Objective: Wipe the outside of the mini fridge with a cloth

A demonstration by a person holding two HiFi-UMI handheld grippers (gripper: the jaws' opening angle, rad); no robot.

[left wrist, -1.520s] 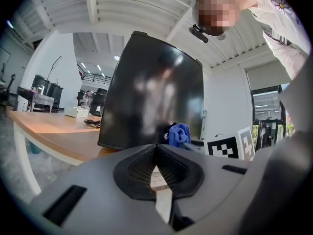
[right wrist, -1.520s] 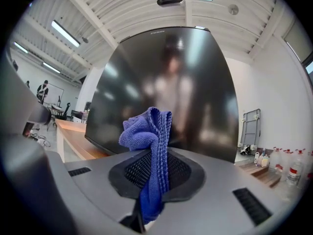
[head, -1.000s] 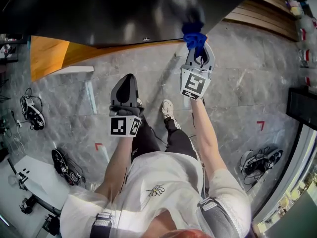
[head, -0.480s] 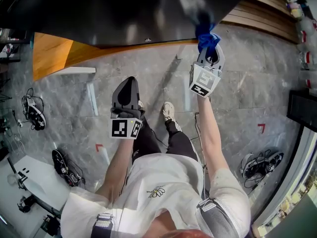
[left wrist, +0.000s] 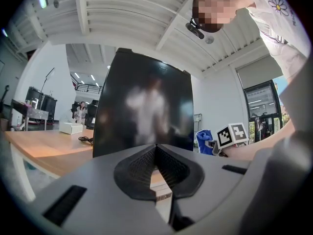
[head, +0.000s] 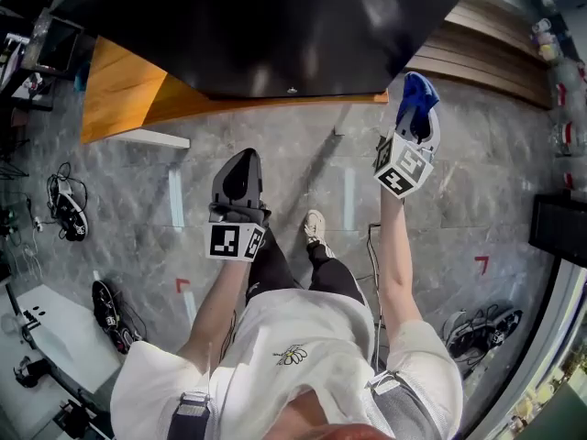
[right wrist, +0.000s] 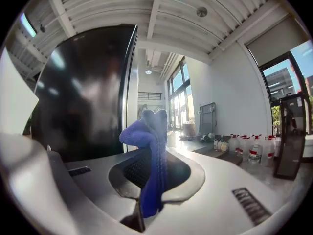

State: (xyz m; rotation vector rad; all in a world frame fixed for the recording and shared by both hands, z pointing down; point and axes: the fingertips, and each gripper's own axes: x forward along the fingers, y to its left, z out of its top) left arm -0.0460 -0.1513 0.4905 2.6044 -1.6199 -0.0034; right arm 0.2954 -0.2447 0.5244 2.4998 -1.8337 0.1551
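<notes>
The black mini fridge (head: 275, 26) stands on a wooden table (head: 119, 90), its glossy front toward me. My right gripper (head: 415, 122) is shut on a blue cloth (head: 418, 94), held just past the fridge's right edge and apart from it. In the right gripper view the cloth (right wrist: 149, 141) sticks up from the closed jaws of the gripper (right wrist: 150, 173), with the fridge (right wrist: 83, 92) to its left. My left gripper (head: 238, 165) hangs lower, in front of the fridge, shut on nothing. In the left gripper view that gripper (left wrist: 156, 151) faces the fridge front (left wrist: 142, 111).
The floor is grey stone with cables and devices (head: 64, 209) at the left and right. Wooden slats (head: 495, 44) run at the upper right. A black cabinet (head: 559, 218) stands at the right edge. Several bottles (right wrist: 249, 148) line a counter beyond the fridge.
My right gripper has carried the blue cloth rightward along the fridge front and off past its right edge. The left gripper has barely moved.
</notes>
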